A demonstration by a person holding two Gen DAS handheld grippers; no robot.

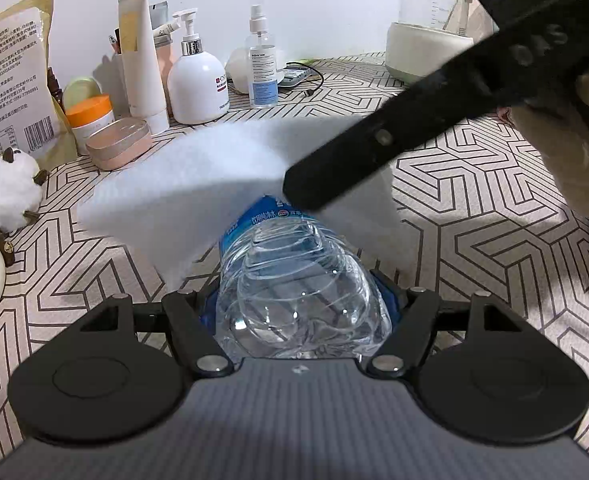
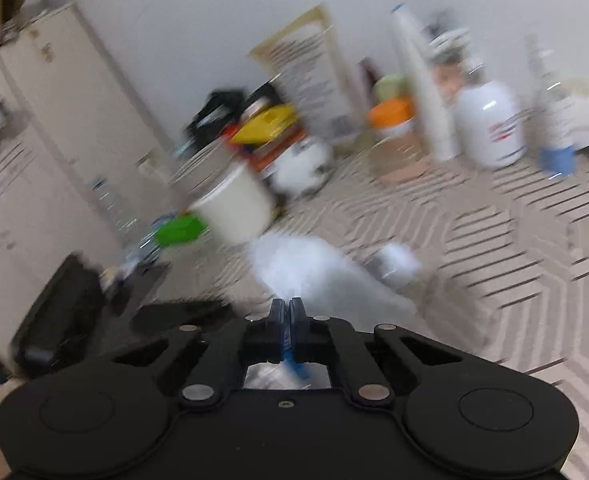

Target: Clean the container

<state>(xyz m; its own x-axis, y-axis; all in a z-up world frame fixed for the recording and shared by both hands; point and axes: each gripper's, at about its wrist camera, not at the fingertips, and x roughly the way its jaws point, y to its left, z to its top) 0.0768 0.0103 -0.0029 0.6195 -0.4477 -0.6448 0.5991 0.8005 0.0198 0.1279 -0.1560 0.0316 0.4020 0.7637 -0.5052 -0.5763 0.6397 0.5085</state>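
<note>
A: While the clear plastic bottle [image 1: 294, 280] lies on its side, where exactly is it?

B: Clamped between the 2 sides of the left tool [image 1: 300, 308], base toward the camera, blue label [image 1: 254, 220] and neck pointing away over the patterned tabletop [image 1: 494, 240]. The tool is closed on the bottle's body.

A: And the white cloth [image 1: 214, 184]?

B: It lies draped over the far end of the bottle, covering the neck. The right tool [image 1: 306, 196] comes in from the upper right, its black tip down on the cloth right at the label's edge. A hand in a pale glove [image 1: 566, 152] holds it.

A: Is that tool open?

B: No. In the right wrist view its 2 fingers [image 2: 278, 312] sit pressed together, and the white cloth [image 2: 314, 276] spreads out directly in front of them. It looks pinched there, though that view is heavily blurred. The bottle's white cap [image 2: 398, 264] shows just past the cloth.

A: What stands around?

B: Along the wall at the back: a white pump bottle [image 1: 198, 84], a clear spray bottle [image 1: 260, 68], a tall cream tube [image 1: 142, 60], an orange-lidded jar [image 1: 90, 116], a pink case [image 1: 118, 144] and a printed paper bag [image 1: 10, 80]. A fluffy white toy [image 1: 10, 196] sits at the left edge, and a glass kettle on a cream base [image 1: 426, 28] stands at the far right.
</note>
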